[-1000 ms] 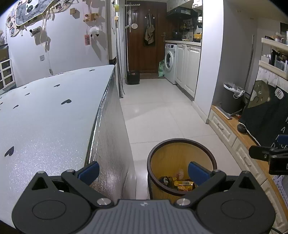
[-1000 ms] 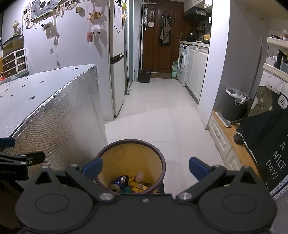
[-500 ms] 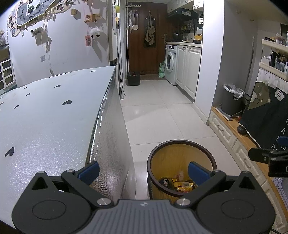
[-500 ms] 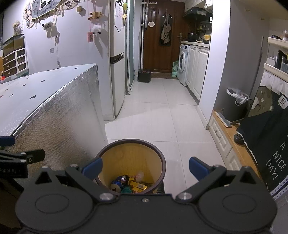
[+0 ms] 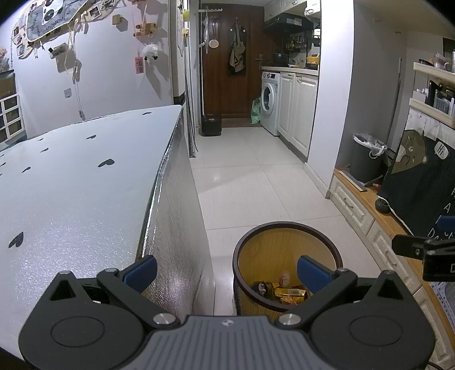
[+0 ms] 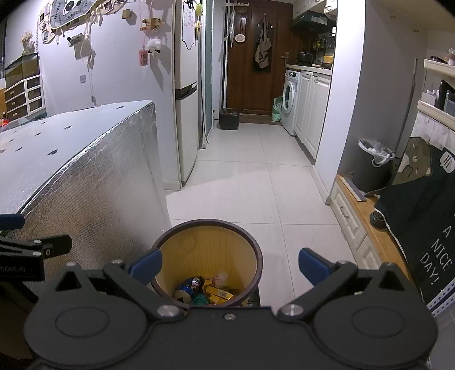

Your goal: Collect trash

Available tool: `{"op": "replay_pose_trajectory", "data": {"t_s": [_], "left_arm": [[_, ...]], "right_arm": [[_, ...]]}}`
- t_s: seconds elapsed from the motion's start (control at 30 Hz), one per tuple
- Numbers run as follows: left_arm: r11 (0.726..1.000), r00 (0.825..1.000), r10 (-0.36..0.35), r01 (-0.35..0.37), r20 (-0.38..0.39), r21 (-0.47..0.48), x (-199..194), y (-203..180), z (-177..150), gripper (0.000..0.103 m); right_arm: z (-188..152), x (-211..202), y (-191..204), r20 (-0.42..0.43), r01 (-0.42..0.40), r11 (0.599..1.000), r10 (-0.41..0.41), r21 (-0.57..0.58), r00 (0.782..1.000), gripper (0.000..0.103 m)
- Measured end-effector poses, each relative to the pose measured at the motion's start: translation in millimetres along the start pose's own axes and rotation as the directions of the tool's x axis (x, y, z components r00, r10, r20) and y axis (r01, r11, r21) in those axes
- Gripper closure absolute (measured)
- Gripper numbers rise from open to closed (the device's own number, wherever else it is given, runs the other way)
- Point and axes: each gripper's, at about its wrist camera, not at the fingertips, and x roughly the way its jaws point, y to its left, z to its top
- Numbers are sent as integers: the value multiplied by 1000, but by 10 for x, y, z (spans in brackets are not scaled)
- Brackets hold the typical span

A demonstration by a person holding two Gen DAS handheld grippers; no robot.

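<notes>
Both claws, left gripper [image 5: 226,270] and right gripper [image 6: 230,263], gape wide and empty above the bin [image 6: 206,257]; we judge trash [image 6: 209,291] dropped.

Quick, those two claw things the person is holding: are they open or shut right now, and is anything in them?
Left tool: open, holding nothing, beside the silver table above the trash bin.
Right tool: open, holding nothing, over the same bin.

A dark cloth [image 6: 423,224] with a bear picture is showing "Hi" in a speech bubble and "A NICE DAY!" in pale letters below. The black gripper [image 6: 25,256] at the left edge is displaying "Robot.AI". The wall banner's [image 6: 68,12] lettering is too small to read.
</notes>
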Motion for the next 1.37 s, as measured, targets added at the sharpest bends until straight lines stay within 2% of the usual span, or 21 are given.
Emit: {"op": "replay_pose_trajectory", "data": {"t_s": [1.37], "left_arm": [[1000, 1000, -7, 7, 3, -16, -22, -6, 3, 0]], "right_arm": [[-5, 15, -19, -5, -8, 1000, 8, -6, 1000, 0]]}}
